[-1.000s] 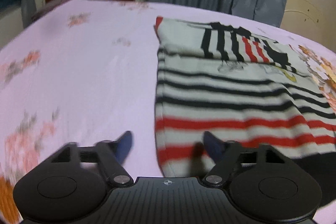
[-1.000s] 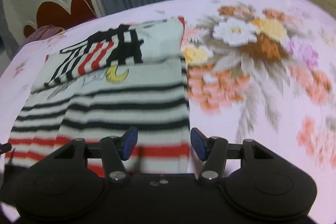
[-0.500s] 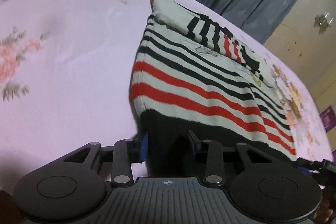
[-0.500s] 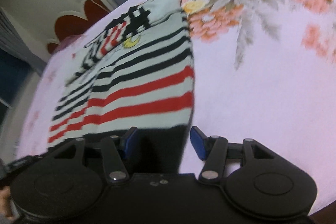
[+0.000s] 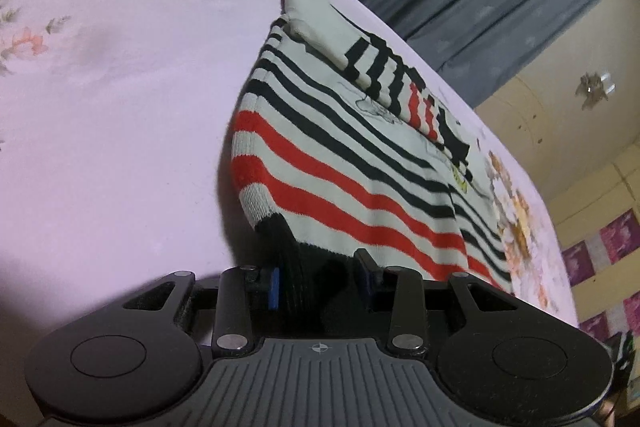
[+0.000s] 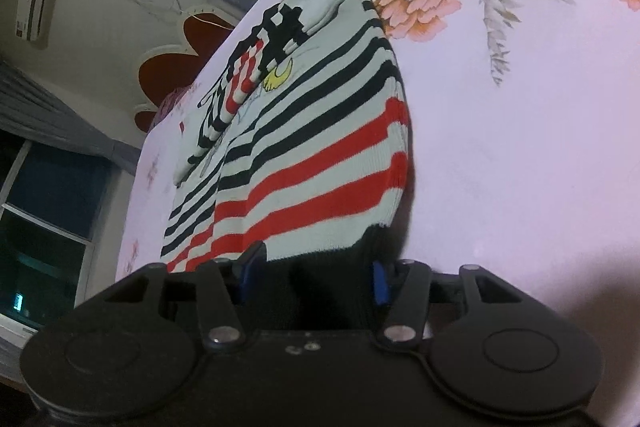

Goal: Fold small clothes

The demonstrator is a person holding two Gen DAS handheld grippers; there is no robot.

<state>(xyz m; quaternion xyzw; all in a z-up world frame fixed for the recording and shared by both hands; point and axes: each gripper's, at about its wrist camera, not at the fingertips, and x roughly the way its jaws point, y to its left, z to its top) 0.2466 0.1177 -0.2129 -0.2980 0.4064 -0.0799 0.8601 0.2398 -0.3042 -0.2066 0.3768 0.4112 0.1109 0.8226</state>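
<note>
Two grippers, one hem: the left gripper [image 5: 318, 277] and the right gripper [image 6: 310, 277] each sit at a near corner of the striped sweater [image 5: 360, 163], which lies flat on the pink floral bedsheet [image 5: 120, 87]. The sweater's black hem band [image 5: 296, 267] runs crosswise between the tools, and its long axis stretches straight away from both, up to the folded sleeves and collar at the far end. On the left wrist view the blue pads [image 5: 274, 287] stand apart with the dark band bunched between them, one pad against the cloth and the other off it, so this looks like a set of jaws not yet clamped. The right wrist view shows the same picture: fingers spread wide, black hem in the gap, no pinch visible. Neither hand is nearer; they are level at opposite corners. Judging from this, the coming move is a close on both corners, then a carry forward along that long axis toward the collar, folding the hem over.
</note>
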